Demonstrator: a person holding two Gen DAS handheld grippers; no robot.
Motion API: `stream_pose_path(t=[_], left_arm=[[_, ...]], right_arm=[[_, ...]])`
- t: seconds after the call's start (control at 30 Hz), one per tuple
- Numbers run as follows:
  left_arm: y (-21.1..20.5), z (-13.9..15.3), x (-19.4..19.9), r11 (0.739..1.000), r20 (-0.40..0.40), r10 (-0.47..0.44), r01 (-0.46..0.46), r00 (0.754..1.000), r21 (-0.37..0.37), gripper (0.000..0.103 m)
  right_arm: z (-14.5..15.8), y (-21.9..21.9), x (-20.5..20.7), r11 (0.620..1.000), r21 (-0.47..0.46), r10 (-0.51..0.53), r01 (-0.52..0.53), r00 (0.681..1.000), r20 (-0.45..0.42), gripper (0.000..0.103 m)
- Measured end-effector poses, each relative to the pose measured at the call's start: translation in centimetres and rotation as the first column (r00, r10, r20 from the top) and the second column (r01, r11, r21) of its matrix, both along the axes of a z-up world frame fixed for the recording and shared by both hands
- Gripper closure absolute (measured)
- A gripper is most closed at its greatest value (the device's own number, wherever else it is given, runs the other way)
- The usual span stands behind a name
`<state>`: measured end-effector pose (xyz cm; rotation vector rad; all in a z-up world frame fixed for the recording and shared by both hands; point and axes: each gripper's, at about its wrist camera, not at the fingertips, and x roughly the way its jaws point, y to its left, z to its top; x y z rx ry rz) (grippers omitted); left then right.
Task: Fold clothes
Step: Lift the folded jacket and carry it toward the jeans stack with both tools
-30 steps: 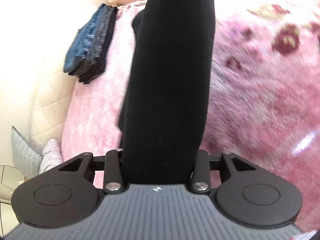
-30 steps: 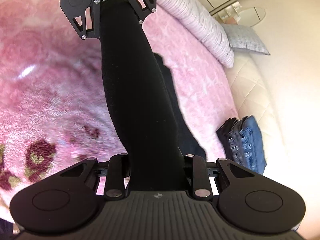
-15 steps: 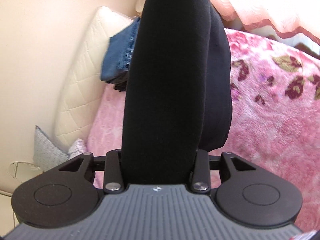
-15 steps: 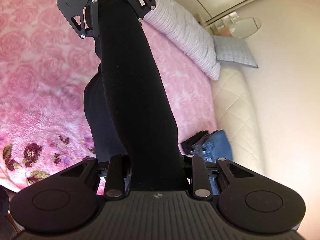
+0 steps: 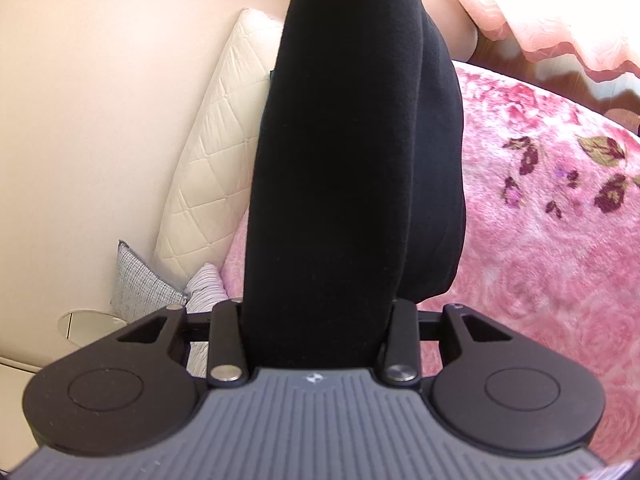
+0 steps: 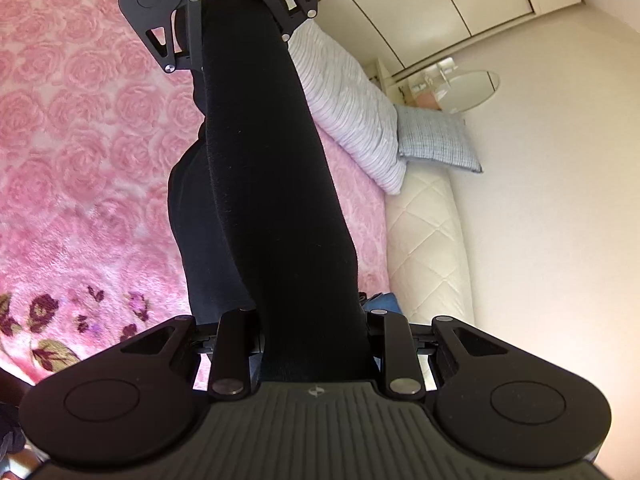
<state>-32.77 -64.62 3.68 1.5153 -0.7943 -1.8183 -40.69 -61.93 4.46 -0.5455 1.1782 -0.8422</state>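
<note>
Left wrist view: the left gripper is clamped, jaws partly closed, on one end of the black garment. A second ago the pink blanket filled this view; now the wall and quilted headboard show, so the garment has been lifted well off the bed.

Right wrist view: the right gripper pinches the other end, the cloth stretched to the left gripper and its loose part hanging below, probably clear of the blanket. I judge it ready to lay down for a fold
</note>
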Motion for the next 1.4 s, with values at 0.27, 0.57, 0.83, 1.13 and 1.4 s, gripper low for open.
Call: stream_pose_path(t=[0.27,0.57,0.83,1.13,1.4], left_arm=[[-3.7,0.0,-5.8,0.998,0.029,0.05,-0.05,0.998,0.022,0.069],[-9.2,-0.8,-13.5,0.989,0.029,0.134,-0.136,0.99,0.053,0.069],[-14.2,-0.3,-17.1,0.996,0.008,0.088,-0.088,0.996,0.025,0.069],[-23.7,1.1,-21.7,0.999,-0.015,-0.011,0.011,1.0,-0.047,0.069],[-36.6,0.2,-27.6,0.996,-0.001,0.026,-0.026,1.0,-0.087,0.069]], right_arm=[[0.3,-4.6,-5.5,0.998,0.019,0.061,-0.061,0.998,0.014,0.078],[-0.2,-11.2,-13.0,0.99,0.048,0.133,-0.134,0.991,0.017,0.078],[0.9,-16.0,-16.7,0.992,0.036,0.117,-0.117,0.993,0.016,0.078],[3.3,-22.8,-21.5,1.0,-0.016,-0.003,0.004,1.0,0.017,0.078],[2.6,-35.7,-27.8,0.999,-0.046,0.02,-0.018,0.999,0.035,0.078]])
